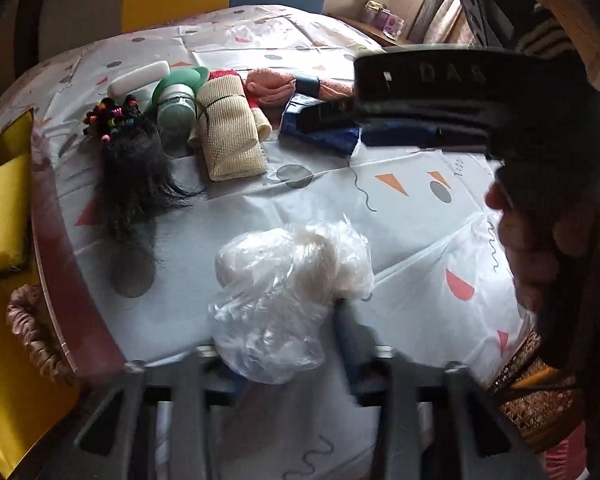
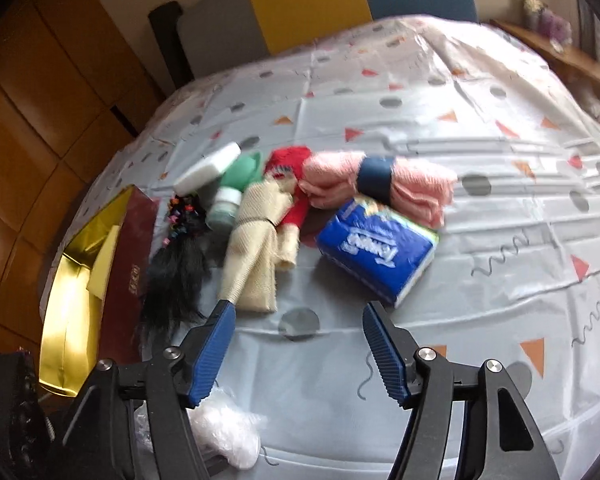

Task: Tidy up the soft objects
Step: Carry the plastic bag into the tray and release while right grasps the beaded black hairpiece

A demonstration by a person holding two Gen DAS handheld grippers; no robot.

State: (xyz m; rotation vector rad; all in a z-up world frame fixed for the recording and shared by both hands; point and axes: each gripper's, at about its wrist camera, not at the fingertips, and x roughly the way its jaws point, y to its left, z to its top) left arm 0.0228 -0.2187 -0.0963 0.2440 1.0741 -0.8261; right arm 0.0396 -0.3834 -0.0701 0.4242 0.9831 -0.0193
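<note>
The left gripper [image 1: 276, 356] has its jaws drawn in around the clear plastic bag of white stuffing [image 1: 288, 296], which bulges out just beyond the fingertips; whether the pads actually press it cannot be told through the blur. The right gripper [image 2: 300, 344] stands released, nothing between its blue pads [image 2: 216, 356], over bare tablecloth [image 2: 480, 312].

From those open fingers the blue tissue pack [image 2: 376, 250] lies just beyond and to the right, its long axis slanting from far left to near right. The cream cloth doll [image 2: 258, 240] lies just beyond the left pad, stretching away. So the right hand looks nearer to both.

The right view shows the pack's printed face; in the left view the right gripper's body [image 1: 460, 92] largely hides it. Only the left view shows the bag whole.
</note>
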